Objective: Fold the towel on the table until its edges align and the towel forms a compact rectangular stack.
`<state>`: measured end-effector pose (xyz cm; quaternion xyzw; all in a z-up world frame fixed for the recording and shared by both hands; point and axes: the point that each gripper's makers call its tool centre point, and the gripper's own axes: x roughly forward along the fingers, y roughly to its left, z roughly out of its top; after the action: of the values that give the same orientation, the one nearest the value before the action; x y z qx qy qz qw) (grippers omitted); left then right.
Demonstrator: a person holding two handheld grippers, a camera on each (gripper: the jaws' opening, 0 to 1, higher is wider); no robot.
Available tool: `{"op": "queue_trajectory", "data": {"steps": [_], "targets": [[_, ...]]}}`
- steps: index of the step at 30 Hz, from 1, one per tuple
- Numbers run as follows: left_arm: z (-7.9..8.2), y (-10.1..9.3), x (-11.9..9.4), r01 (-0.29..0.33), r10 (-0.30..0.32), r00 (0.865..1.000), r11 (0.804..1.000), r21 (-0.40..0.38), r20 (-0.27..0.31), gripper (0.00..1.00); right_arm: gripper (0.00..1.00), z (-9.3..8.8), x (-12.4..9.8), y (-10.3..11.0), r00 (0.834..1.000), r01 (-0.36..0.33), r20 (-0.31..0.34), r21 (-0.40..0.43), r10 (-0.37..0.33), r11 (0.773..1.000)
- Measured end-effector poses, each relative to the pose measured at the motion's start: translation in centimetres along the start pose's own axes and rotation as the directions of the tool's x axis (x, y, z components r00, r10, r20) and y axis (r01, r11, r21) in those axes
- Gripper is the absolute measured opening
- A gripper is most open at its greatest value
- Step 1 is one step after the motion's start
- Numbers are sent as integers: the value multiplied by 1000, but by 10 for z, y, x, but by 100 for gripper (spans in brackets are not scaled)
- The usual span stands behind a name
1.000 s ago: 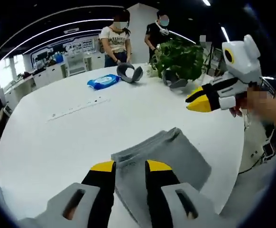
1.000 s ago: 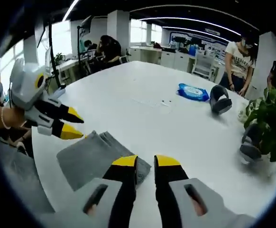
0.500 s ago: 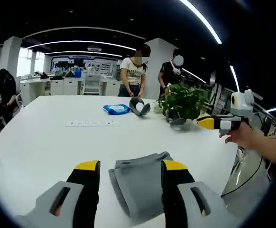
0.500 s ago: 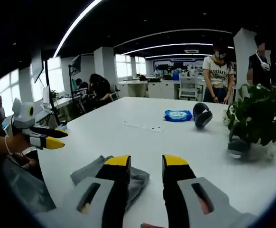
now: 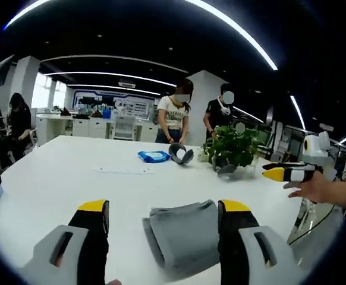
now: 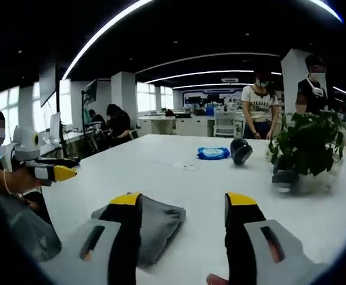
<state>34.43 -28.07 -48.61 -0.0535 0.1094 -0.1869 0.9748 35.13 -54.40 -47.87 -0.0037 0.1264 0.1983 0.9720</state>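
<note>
Your left gripper (image 5: 161, 208) and right gripper (image 6: 183, 200) both have jaws spread wide, holding nothing. The gray towel (image 5: 183, 234) lies folded on the white table (image 5: 54, 178), between your 2 grippers.

You had a soft, matt grey cloth towel (image 5: 188, 234) lying on the smooth, faintly glossy white table (image 5: 54, 181).

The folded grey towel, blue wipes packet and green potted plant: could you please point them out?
folded grey towel (image 5: 185, 233), left gripper view, top layer
blue wipes packet (image 5: 154, 156), left gripper view, middle
green potted plant (image 6: 307, 142), right gripper view, leaves
</note>
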Motion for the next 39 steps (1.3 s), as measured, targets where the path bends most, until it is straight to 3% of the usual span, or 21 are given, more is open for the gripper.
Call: {"op": "queue_trajectory", "data": {"steps": [2,5,8,20,39], "targets": [[2,3,-2,-13,14,1000,1000,-6,12,91,71,-9,1,-3,1000,14,-11,1,-14,1000],[6,10,-6,-50,50,998,999,-5,49,100,87,-12,0,-7,999,43,21,18,-44,999],[6,14,-7,-65,65,997,998,-1,46,100,99,-11,0,-10,997,65,41,24,-66,998],[-6,4,-4,-42,43,999,997,59,-7,100,100,-20,-1,-14,997,75,13,34,-76,997],[-13,16,-4,-75,78,996,995,70,-38,99,99,-27,0,-6,999,46,-24,5,-46,999]]}}
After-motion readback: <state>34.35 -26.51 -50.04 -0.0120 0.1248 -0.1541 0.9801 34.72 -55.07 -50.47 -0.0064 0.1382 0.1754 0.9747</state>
